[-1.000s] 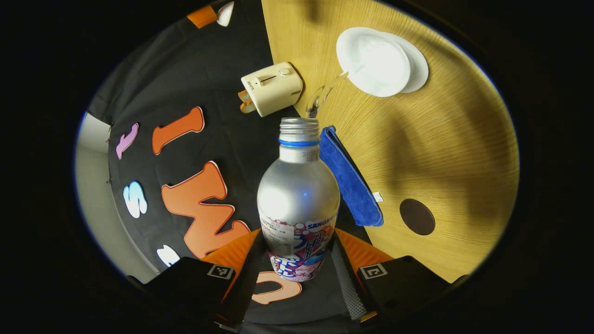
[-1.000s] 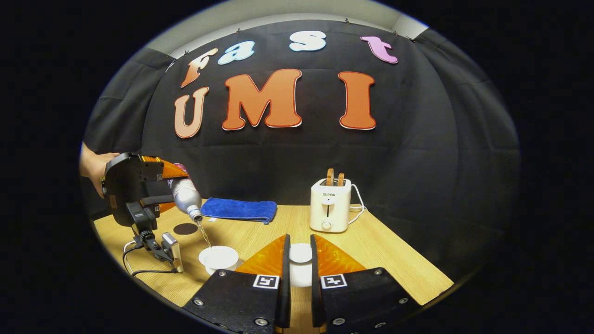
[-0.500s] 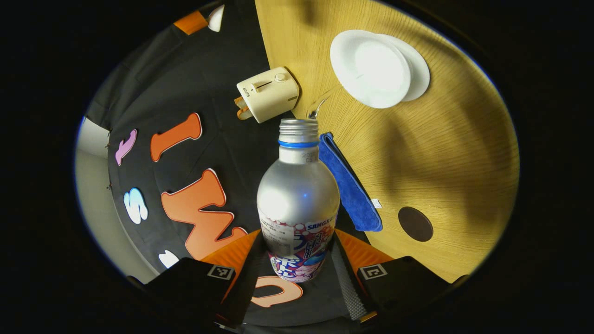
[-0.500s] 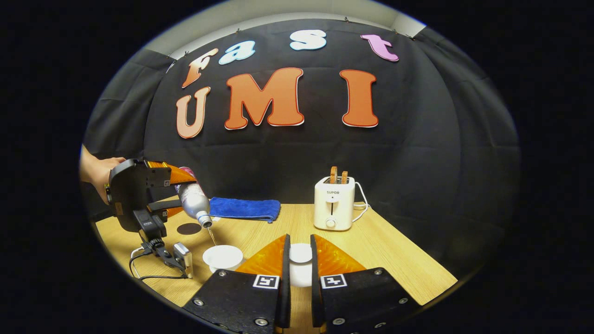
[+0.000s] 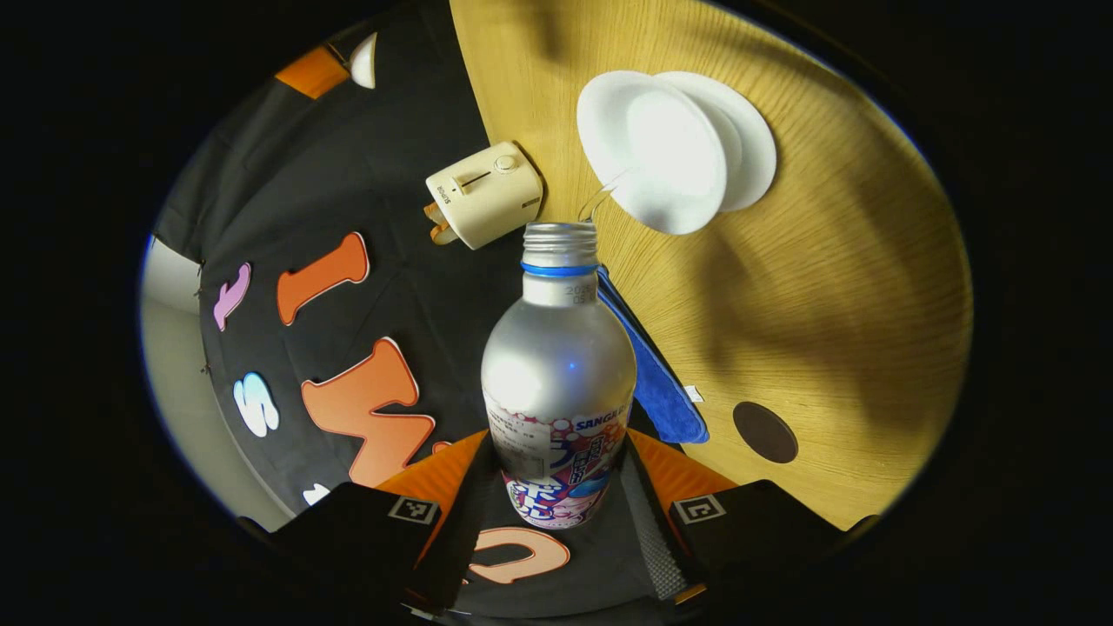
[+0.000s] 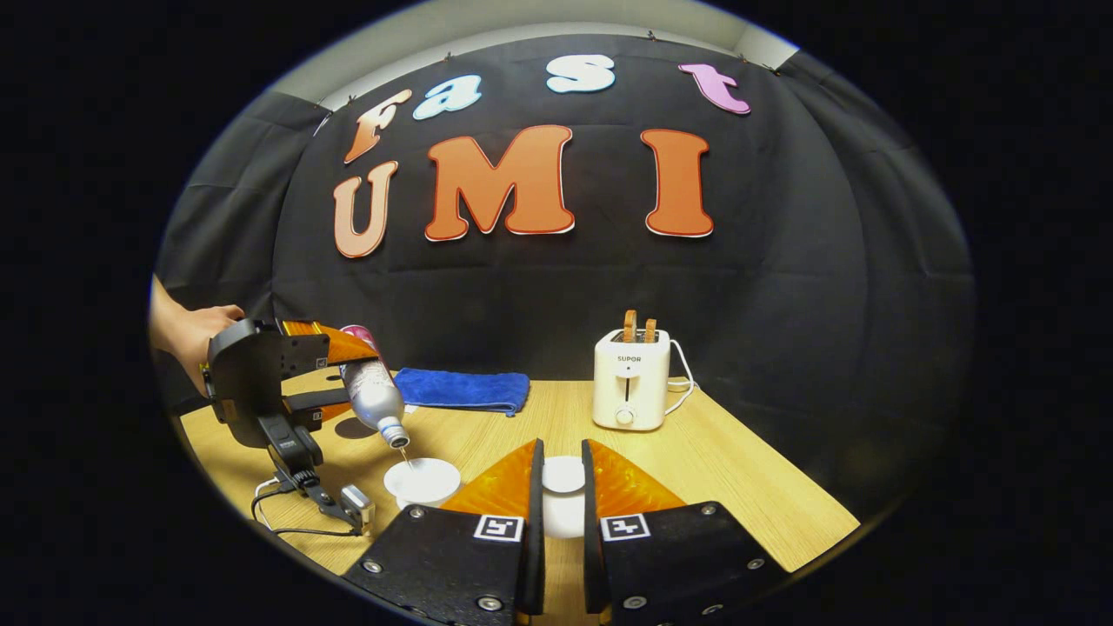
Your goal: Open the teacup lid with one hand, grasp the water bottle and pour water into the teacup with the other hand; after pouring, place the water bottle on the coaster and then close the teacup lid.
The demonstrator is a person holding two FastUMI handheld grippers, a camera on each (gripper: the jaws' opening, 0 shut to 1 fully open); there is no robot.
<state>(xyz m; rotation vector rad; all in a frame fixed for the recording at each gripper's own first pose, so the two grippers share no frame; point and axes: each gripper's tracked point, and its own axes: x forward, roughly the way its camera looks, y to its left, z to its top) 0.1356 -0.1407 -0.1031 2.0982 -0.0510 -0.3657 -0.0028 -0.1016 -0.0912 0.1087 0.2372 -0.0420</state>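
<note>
My left gripper (image 5: 558,452) is shut on a silver water bottle (image 5: 556,348) with no cap, tilted mouth-down. A thin stream of water (image 5: 598,193) runs from its mouth into the white teacup (image 5: 652,152), which stands open on its saucer (image 5: 755,143). In the right gripper view the bottle (image 6: 376,396) hangs just above the teacup (image 6: 423,480), held by the left gripper (image 6: 343,348) and a hand (image 6: 196,330). My right gripper (image 6: 561,461) is shut on the white teacup lid (image 6: 563,476), held above the table. The dark round coaster (image 5: 765,432) lies bare.
A folded blue cloth (image 6: 465,389) lies at the back of the wooden table (image 6: 739,487). A cream toaster (image 6: 630,391) with toast in it stands at the back right, its cord trailing behind. A cable and small box (image 6: 352,509) hang under the left gripper.
The left gripper has brought the tilted bottle lower and closer over the teacup, so the stream is shorter. The right gripper holds the lid in the same place.
</note>
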